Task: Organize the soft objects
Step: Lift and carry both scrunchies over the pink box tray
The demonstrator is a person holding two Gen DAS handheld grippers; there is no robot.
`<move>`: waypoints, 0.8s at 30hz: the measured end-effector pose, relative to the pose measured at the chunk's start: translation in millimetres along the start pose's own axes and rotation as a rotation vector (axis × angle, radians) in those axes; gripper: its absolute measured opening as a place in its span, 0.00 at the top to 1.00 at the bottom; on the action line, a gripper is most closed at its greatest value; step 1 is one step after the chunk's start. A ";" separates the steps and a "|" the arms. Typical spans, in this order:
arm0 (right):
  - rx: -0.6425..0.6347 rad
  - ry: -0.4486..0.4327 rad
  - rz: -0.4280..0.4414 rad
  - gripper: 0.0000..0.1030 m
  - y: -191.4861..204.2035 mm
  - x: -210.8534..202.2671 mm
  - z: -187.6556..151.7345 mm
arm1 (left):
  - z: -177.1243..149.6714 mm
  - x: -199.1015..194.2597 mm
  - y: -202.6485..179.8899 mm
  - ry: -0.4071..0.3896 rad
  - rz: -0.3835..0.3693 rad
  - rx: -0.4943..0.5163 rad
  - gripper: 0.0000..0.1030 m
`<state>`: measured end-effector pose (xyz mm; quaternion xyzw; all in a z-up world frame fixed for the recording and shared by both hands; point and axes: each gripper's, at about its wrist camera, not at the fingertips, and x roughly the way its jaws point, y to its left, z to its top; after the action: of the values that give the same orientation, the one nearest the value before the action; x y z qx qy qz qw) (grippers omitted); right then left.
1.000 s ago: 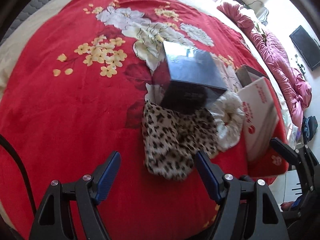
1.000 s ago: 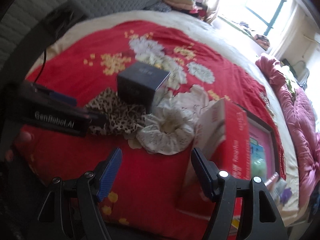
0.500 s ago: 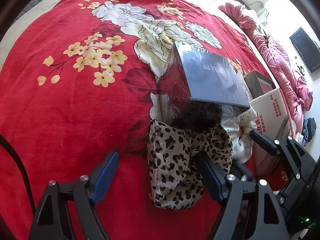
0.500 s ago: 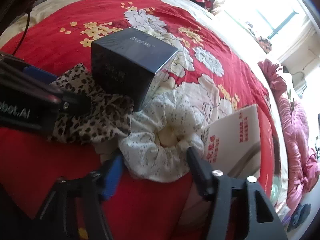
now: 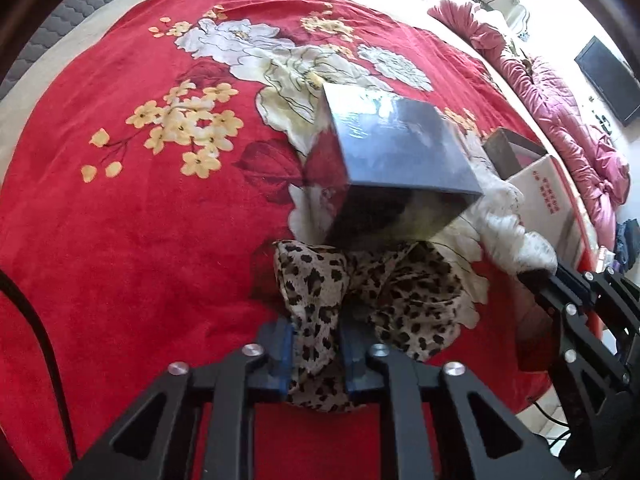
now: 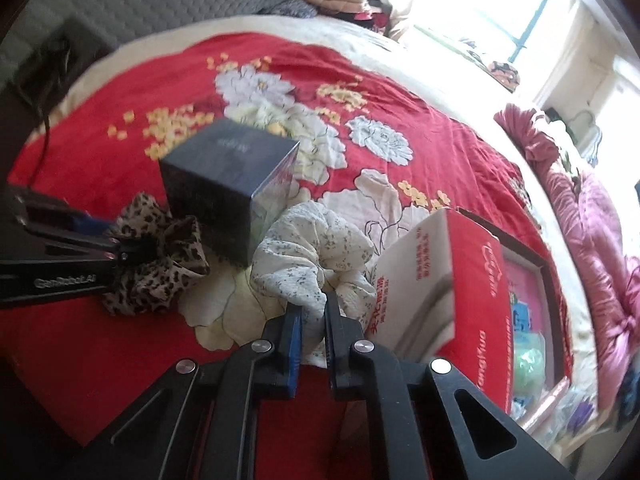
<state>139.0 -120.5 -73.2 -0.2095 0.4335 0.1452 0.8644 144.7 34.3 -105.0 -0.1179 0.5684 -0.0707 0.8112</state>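
Leopard scrunchie (image 5: 316, 304): mid-bed, against the dark box (image 5: 396, 152); my left tongs (image 5: 316, 354) clench its near fold.
White scrunchie (image 6: 316, 248): beside it, near the bed's right edge; my right tongs (image 6: 312, 336) pinch its hem.
Why: both gripped low, likely to lift clear of the box.
Carton (image 6: 448, 276): open, just right, probably the bin.

The blanket (image 5: 120, 240) is red with white and yellow flowers. On it, the dark glossy box (image 5: 392, 152) sits behind a leopard-print scrunchie (image 5: 360, 292), tan with black spots. Right of the box lies a white scrunchie (image 6: 316, 240) with tiny grey-green sprigs, then a red-and-white carton (image 6: 440, 272).
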 end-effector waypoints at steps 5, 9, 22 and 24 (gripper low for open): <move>0.097 -0.051 0.061 0.91 -12.7 -26.2 -3.9 | -7.3 -15.2 -11.1 -0.036 -0.024 0.014 0.88; 0.152 -0.103 0.086 0.91 -24.5 -55.3 -2.2 | -10.3 -36.8 -24.2 -0.071 -0.021 0.040 0.88; 0.291 -0.272 0.070 0.91 -78.1 -150.5 -12.8 | -1.2 -122.1 -109.1 -0.217 -0.034 0.194 0.88; 0.324 -0.294 0.050 0.91 -95.6 -166.3 -22.0 | 1.2 -128.2 -127.7 -0.230 -0.042 0.224 0.88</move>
<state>68.4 -225.9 72.3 -0.0336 0.3253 0.1240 0.9368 104.2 -56.6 46.2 -0.0460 0.4579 -0.1367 0.8772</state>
